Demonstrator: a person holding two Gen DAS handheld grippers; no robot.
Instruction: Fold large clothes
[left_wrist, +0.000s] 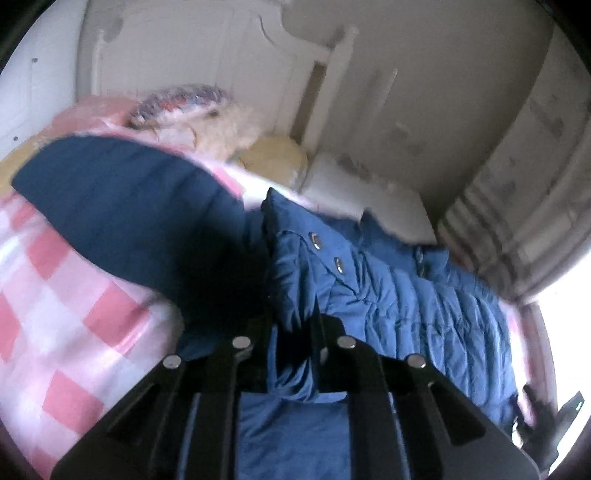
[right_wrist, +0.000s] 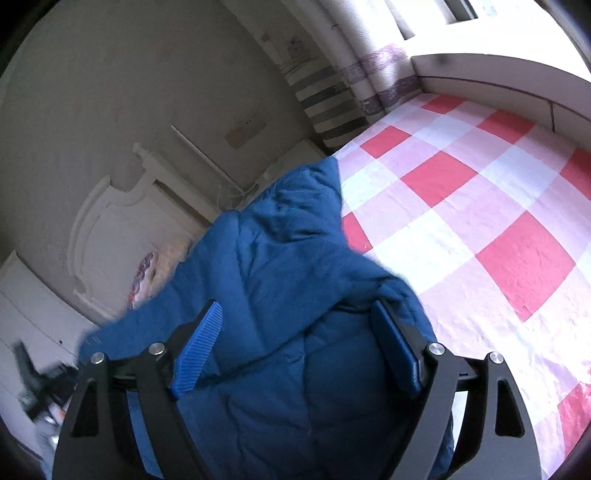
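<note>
On the bed, over a pink-and-white checked sheet (right_wrist: 461, 206), lies the blue quilted jacket (left_wrist: 399, 295), snap buttons (left_wrist: 338, 265) facing up.

Left gripper (left_wrist: 295, 354): fingers drawn together and clamped on a bunched fold of the jacket fabric, with a dark padded part of the garment, probably a sleeve or hood, lifted and blurred to the left.

Right gripper (right_wrist: 295, 347): blue ribbed pads (right_wrist: 201, 347) stand wide apart over the jacket, gripping nothing. Whether they touch the cloth cannot be determined.

Assessment: the step in hand appears to be carrying one portion of the jacket across the body. To do it well, the free gripper should take a matching edge before the lift proceeds, so the padded fabric travels level and lands flat, not heaped.

Containers: none identified. A plush toy (left_wrist: 221, 125) and a patterned cushion (left_wrist: 177, 101) rest near the headboard (left_wrist: 177, 48).
</note>
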